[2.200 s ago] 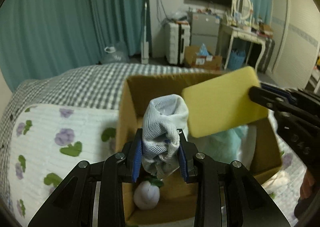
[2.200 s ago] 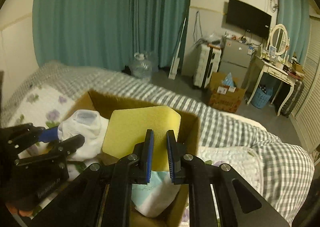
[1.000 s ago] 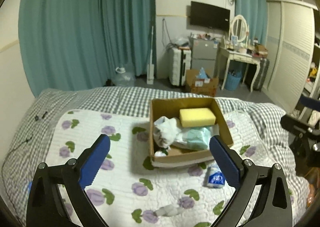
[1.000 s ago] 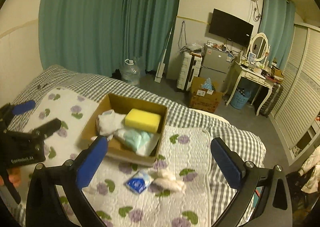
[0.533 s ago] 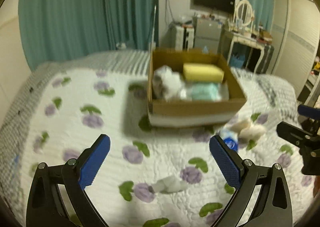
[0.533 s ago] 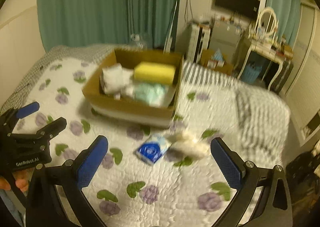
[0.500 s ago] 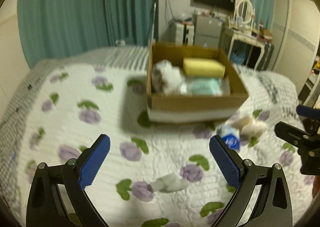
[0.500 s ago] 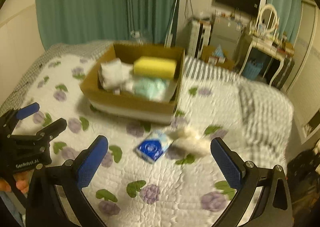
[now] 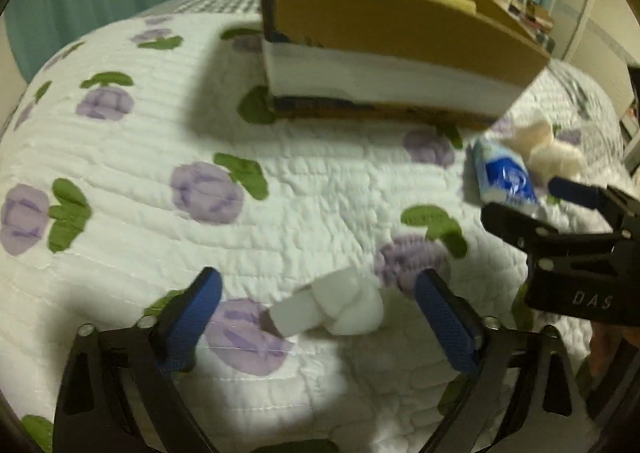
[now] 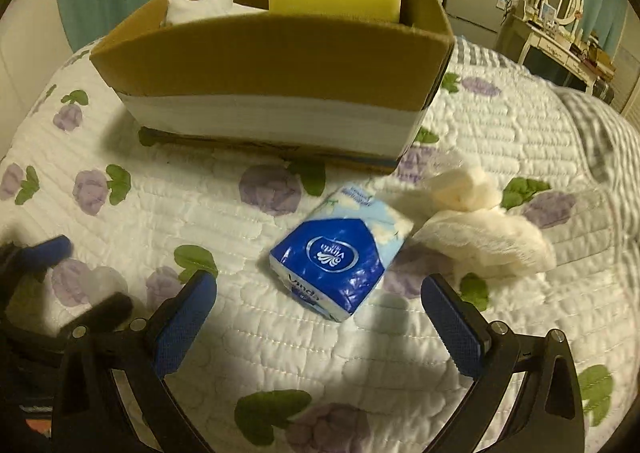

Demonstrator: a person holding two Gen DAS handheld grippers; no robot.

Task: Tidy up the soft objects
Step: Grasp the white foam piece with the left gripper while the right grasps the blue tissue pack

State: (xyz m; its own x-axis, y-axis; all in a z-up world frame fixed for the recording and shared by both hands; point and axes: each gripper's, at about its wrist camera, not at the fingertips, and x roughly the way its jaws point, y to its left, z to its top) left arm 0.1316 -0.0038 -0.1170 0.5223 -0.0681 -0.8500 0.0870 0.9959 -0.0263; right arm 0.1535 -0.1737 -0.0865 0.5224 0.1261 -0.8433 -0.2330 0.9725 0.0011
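Note:
A cardboard box [image 10: 280, 53] stands on the flowered quilt and holds a yellow sponge [image 10: 334, 3] and white cloth [image 10: 200, 7]. My left gripper [image 9: 320, 317] is open, low over the quilt, its jaws either side of a small rolled white sock [image 9: 332, 307]. My right gripper [image 10: 320, 313] is open, its jaws either side of a blue tissue pack [image 10: 340, 249]. A cream cloth [image 10: 480, 229] lies right of the pack. In the left wrist view the box [image 9: 392, 25], the tissue pack [image 9: 504, 177] and the cream cloth [image 9: 548, 153] show further back.
The quilt [image 10: 200, 213] has purple flowers and covers a bed; a checked blanket [image 10: 600, 121] lies at the right. The right gripper's body [image 9: 576, 245] shows at the right of the left wrist view. Green curtains and a dresser [image 10: 560, 25] stand behind.
Both grippers let go of the sock and sponge into the box, pulled back open, then came down low: the left around the small white sock, the right around the tissue pack.

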